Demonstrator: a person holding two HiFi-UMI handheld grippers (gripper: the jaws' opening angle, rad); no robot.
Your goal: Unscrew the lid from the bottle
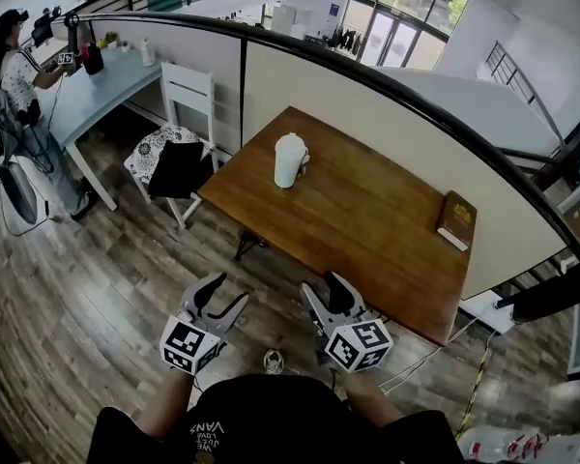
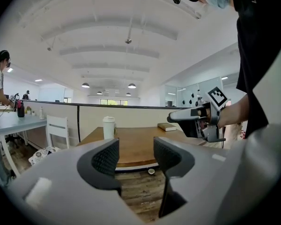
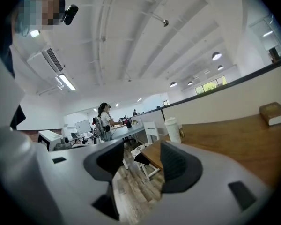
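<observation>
A white bottle (image 1: 290, 160) with its lid on stands upright on the far left part of a wooden table (image 1: 367, 230). It also shows small and distant as the bottle (image 2: 108, 127) in the left gripper view and the bottle (image 3: 172, 129) in the right gripper view. My left gripper (image 1: 227, 293) and right gripper (image 1: 324, 288) hover side by side over the floor, short of the table's near edge. Both are open with nothing between the jaws. The left gripper (image 2: 136, 156) points at the table; the right gripper (image 3: 143, 161) points towards its left corner.
A brown book (image 1: 456, 220) lies at the table's right end. A white chair (image 1: 179, 124) with dark cloth on it stands left of the table. A curved partition (image 1: 387, 114) backs the table. A person (image 1: 14, 75) stands at a grey desk far left.
</observation>
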